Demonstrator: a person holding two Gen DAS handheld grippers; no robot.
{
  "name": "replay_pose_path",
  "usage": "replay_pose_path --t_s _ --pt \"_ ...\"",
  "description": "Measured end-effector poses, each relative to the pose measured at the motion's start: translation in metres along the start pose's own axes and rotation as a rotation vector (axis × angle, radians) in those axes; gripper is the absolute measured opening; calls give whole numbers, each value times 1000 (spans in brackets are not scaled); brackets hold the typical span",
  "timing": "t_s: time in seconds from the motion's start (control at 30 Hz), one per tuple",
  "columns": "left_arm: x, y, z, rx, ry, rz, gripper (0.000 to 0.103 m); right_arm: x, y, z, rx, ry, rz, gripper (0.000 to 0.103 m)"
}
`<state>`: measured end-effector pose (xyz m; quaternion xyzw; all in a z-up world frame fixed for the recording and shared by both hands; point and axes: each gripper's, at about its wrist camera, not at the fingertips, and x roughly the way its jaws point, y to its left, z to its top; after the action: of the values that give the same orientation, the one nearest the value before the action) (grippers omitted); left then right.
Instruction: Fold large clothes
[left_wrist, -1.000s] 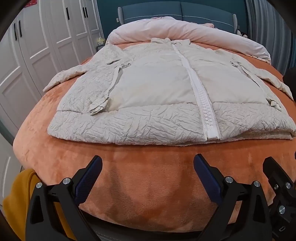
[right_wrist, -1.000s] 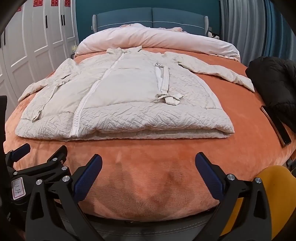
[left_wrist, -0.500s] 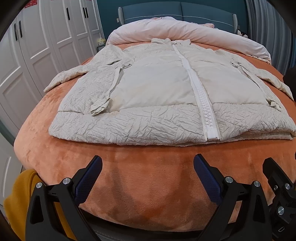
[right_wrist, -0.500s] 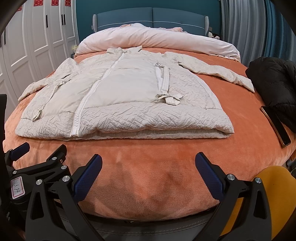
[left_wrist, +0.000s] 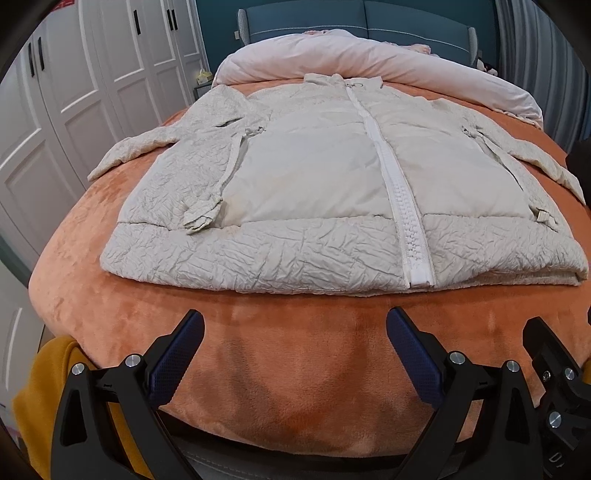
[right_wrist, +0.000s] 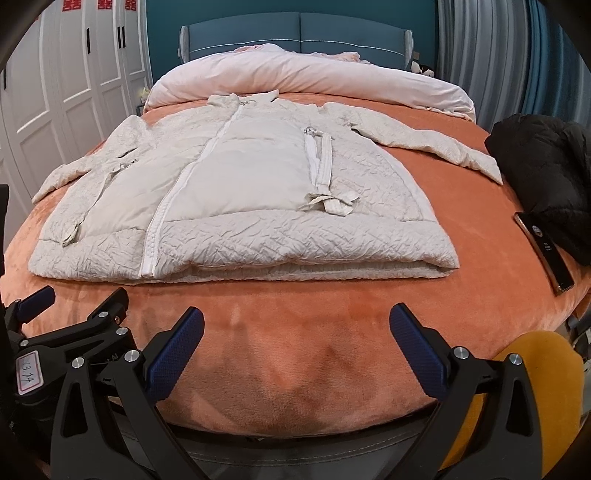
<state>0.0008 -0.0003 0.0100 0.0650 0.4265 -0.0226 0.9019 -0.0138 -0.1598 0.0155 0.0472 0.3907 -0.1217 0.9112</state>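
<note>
1. White wardrobe doors (left_wrist: 92, 85) stand along the left wall, beside the bed (left_wrist: 295, 354) with its orange plush cover.
2. The left hand-held gripper (left_wrist: 295, 347) hangs over the foot edge of the bed, its blue-padded fingers (left_wrist: 177, 354) spread wide with nothing between them, short of the coat's hem.
3. The cream puffer coat (left_wrist: 314, 177) lies flat and face up in the middle of the bed, zipped shut, collar toward the rolled pink duvet (right_wrist: 306, 81) at the headboard, hem toward the grippers. Its left sleeve reaches out toward the wardrobe side; the other sleeve stretches toward the right edge.
4. The right hand-held gripper (right_wrist: 299, 347) is also held over the foot edge, just beside the left one, fingers (right_wrist: 417, 354) wide apart and gripping nothing.
5. To the right, well apart from the coat's body, a black garment (right_wrist: 543, 177) sits heaped near the bed's edge, with a phone (right_wrist: 546, 251) lying just in front of it.
</note>
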Motion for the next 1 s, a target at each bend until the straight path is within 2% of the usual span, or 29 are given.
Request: replay_pose_path --t_s 1.0 --pt "-3 -2 0 -4 3 2 96 -1 -3 0 8 3 7 98"
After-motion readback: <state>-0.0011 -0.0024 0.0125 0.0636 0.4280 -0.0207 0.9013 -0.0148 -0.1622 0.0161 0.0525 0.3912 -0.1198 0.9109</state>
